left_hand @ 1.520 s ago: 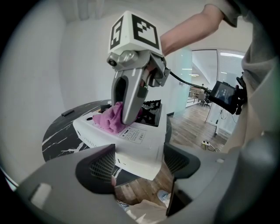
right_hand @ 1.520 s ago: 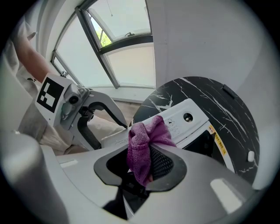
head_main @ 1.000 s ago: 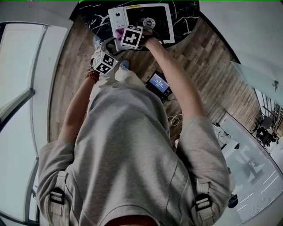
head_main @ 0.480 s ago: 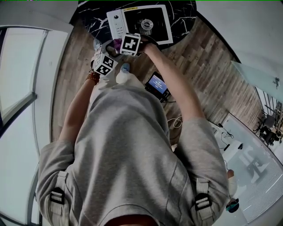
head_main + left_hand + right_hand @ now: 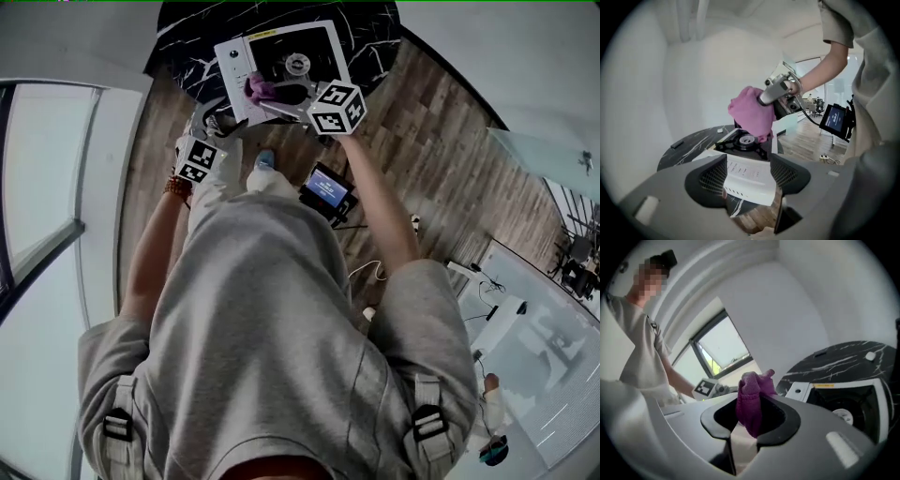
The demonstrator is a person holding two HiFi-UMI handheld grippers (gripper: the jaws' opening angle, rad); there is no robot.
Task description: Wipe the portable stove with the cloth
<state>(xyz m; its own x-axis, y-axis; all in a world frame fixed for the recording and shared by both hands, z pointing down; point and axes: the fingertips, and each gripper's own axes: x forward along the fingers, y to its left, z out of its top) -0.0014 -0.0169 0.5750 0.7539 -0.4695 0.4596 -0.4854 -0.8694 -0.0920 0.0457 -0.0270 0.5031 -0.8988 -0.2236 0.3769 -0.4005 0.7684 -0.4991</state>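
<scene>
**Cloth pinched over the stove, which lies crosswise on the table**

The portable stove (image 5: 281,42) sits on a round black marble table (image 5: 375,33), near the edge closest to the person. In the head view its long axis runs left to right, with the right end a little higher in the picture. The white control panel (image 5: 234,67) forms the left end and points toward the person's left. The round burner (image 5: 297,65) sits in the dark bay that fills the rest of the stove.

The right gripper (image 5: 277,95) is clamped on the purple cloth (image 5: 262,89). In the right gripper view the bunched fabric is squeezed between the two jaws and sticks out past them in a crumpled tuft. This gripper reaches in from the right, its marker cube (image 5: 337,106) over the stove's near edge. The left gripper view shows the cloth hanging down over the burner. Whether it touches the burner cannot be told.

The left gripper (image 5: 223,120) is near the stove's near left corner and aims at the control panel end. Its jaws have just been closing but stand apart. The white panel shows through the gap, and neither pad is seen pressing on it.

On the wooden floor (image 5: 441,141) below the table, a small lit screen (image 5: 326,190) stands just beside the person.
</scene>
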